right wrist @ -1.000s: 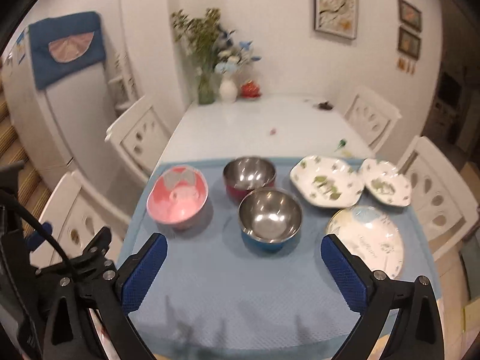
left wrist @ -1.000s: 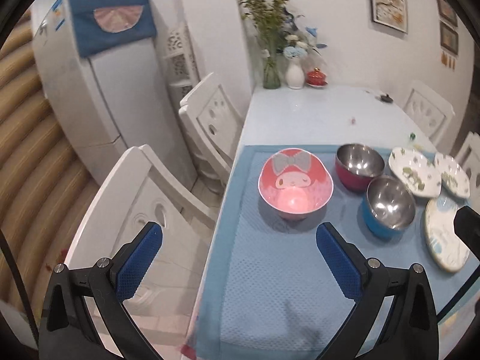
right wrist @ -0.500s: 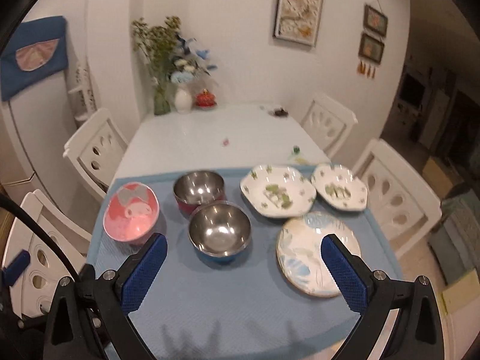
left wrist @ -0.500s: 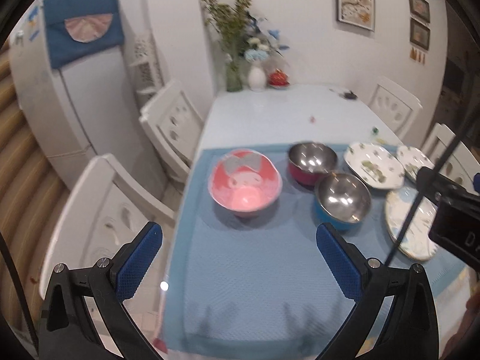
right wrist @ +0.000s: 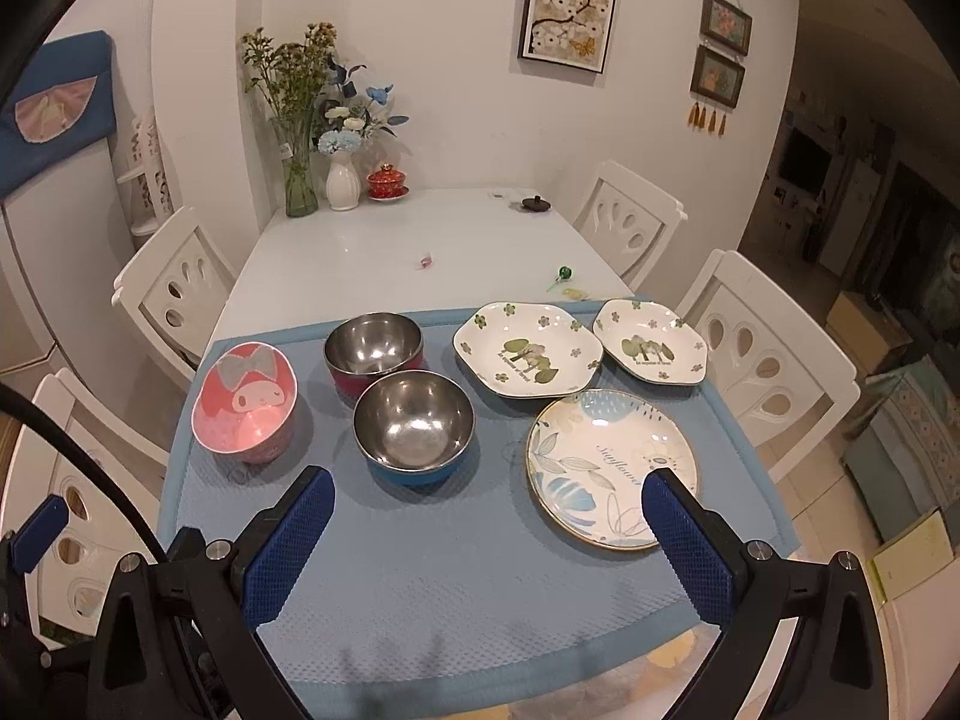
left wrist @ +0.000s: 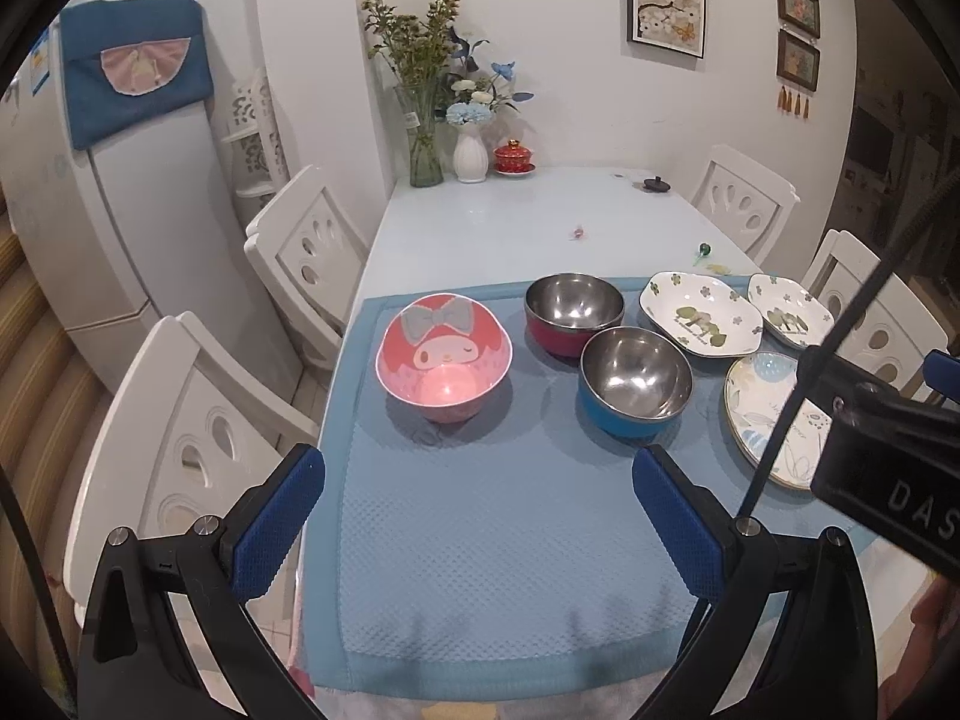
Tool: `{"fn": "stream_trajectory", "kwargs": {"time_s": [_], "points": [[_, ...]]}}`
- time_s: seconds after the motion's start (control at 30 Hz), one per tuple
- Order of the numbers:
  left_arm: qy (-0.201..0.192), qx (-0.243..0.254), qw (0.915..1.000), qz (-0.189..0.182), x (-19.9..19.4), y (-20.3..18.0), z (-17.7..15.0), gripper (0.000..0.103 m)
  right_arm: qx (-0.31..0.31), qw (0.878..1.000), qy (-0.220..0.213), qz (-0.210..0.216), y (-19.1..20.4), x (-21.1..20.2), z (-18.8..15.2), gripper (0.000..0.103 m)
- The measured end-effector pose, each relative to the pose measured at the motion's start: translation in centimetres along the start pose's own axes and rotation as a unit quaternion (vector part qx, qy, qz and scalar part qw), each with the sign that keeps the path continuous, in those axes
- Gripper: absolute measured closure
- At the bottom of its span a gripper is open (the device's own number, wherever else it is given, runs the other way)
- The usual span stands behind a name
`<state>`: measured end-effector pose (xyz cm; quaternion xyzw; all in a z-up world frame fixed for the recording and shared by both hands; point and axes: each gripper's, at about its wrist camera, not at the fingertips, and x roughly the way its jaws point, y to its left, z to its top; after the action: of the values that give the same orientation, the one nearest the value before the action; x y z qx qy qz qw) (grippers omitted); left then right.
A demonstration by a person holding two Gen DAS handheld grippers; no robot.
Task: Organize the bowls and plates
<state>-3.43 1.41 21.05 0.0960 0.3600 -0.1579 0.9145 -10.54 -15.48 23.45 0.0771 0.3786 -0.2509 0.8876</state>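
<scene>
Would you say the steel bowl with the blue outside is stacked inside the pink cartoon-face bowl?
No, the steel bowl with the blue outside sits on the blue mat, apart from the pink cartoon-face bowl.

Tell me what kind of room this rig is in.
Most likely a home dining area. A white dining table with matching white chairs around it, a fridge in the corner, and flower vases under framed pictures. Bowls and plates sit on a blue mat.
</scene>
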Motion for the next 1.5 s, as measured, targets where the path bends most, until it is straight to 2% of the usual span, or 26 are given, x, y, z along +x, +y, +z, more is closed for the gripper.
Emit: {"fn": "stream_trajectory", "kwargs": {"time_s": [0.47, 0.87, 1.5], "points": [[-0.006, -0.008, 0.9996, -0.028, -0.4, -0.1, -0.2, 0.001, 0.019, 1.0, 0.018, -0.01, -1.1, 0.0, -1.2, 0.001], [-0.002, -0.018, 0.9997, -0.017, -1.2, -1.2, -0.4, 0.001, 0.01, 1.0, 0.016, 0.008, -2.3, -0.4, -1.4, 0.001], [0.01, -0.037, 0.9992, 0.009, -3.7, -10.7, -1.3, 0.001, 0.041, 0.996, 0.055, 0.051, -13.7, 1.1, -1.3, 0.001]]}}
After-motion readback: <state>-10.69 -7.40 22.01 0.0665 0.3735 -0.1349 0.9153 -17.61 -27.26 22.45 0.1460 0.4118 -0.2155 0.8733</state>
